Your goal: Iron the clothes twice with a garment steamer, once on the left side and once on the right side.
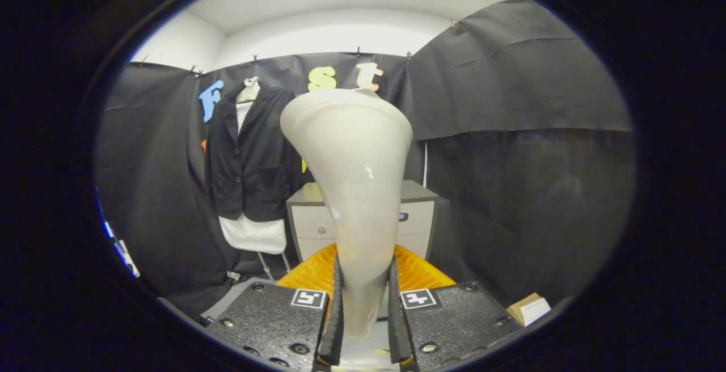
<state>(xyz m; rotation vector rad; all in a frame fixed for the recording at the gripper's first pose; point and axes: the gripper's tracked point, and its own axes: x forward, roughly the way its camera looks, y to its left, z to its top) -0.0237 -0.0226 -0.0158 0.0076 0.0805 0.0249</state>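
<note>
Black jacket [252, 153] hangs on a mannequin form over a white shirt [254, 235], well beyond the fingers and off to their left, up against the booth's cloth wall. It hangs full length with the front facing out, likely so both the left and right sides can be steamed in passes. Buttons look done up.

Grey drawer cabinet [309, 219] stands just right of the jacket, mostly hidden behind the steamer.

Garment steamer [351, 190], pale, flared head up top, narrow handle below. Held upright with the wide head pointing forward and up, so the face can be brought to the fabric. Its steam face isn't visible from here.

Gripper [364, 309] is clamped narrow on the steamer handle, both fingers pressing its sides. An orange ribbed piece [417, 273] sits just behind the fingers; can't tell what it is.

Small cardboard box [528, 308] with a white label lies low, right of the fingers.

Judgement: steamer is in hand but well apart from the jacket; neither pass looks under way.
</note>
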